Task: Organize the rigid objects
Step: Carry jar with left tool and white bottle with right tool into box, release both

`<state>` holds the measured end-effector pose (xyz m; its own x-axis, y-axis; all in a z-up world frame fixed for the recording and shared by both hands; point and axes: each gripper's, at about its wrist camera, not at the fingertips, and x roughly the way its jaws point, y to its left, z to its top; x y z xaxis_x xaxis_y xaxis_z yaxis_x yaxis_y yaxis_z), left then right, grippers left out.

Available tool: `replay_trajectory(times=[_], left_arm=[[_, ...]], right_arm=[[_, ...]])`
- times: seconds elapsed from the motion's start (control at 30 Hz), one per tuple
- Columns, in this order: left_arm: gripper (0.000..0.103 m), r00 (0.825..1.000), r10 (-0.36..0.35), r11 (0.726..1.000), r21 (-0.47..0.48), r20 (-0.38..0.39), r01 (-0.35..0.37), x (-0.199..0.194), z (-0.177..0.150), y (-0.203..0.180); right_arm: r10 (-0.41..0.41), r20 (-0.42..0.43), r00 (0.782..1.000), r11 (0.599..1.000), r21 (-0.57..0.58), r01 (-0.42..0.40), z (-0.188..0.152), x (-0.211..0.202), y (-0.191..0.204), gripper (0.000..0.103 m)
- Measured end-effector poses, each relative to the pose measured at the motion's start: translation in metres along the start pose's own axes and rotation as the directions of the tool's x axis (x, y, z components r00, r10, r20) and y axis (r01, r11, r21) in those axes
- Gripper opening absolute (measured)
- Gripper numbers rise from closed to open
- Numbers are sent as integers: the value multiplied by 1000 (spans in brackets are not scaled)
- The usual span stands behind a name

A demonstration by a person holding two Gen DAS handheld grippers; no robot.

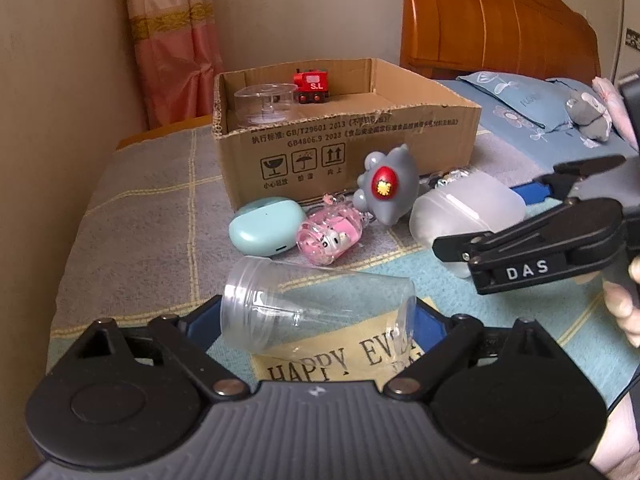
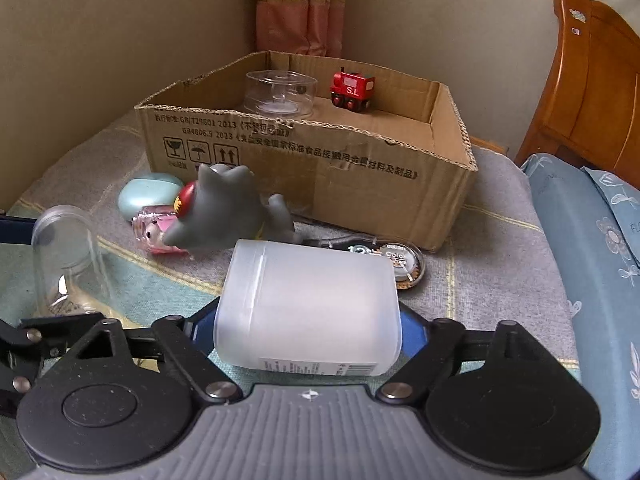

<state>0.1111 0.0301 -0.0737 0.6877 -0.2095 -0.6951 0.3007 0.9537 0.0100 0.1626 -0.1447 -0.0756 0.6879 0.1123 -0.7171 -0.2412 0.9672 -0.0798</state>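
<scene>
Your left tongs (image 1: 316,320) straddle the clear cup (image 1: 312,308) lying on its side, blue pads at both ends; whether they pinch it you cannot tell. Your right tongs (image 2: 308,320) likewise flank the frosted jar (image 2: 308,304), grip unclear. Ahead of both sits the box (image 2: 320,160), holding a red train (image 2: 352,88) and a clear tub (image 2: 280,94). Between tongs and box lie the grey toy (image 1: 390,186), pink charm (image 1: 330,236) and teal case (image 1: 266,226).
</scene>
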Motion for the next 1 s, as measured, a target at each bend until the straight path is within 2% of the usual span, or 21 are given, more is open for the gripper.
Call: replay_trajectory(times=[0.27,0.53,0.73,1.0], left_arm=[[91,1000,-16,999,-30,5,16,-15,8,0],[91,999,-15,999,43,45,13,-35,32,-4],[91,998,-16,998,60,59,13,-37,60,-5],[91,999,25,996,89,45,-29,-21,108,1]], right_arm=[[54,23,998,997,47,-55,-2,-18,-6,87],[79,86,993,996,32,-82,12,-49,-13,87],[69,143,987,997,30,-74,29,-66,-24,87],[62,203,977,998,-3,-63,68,-71,-37,87]])
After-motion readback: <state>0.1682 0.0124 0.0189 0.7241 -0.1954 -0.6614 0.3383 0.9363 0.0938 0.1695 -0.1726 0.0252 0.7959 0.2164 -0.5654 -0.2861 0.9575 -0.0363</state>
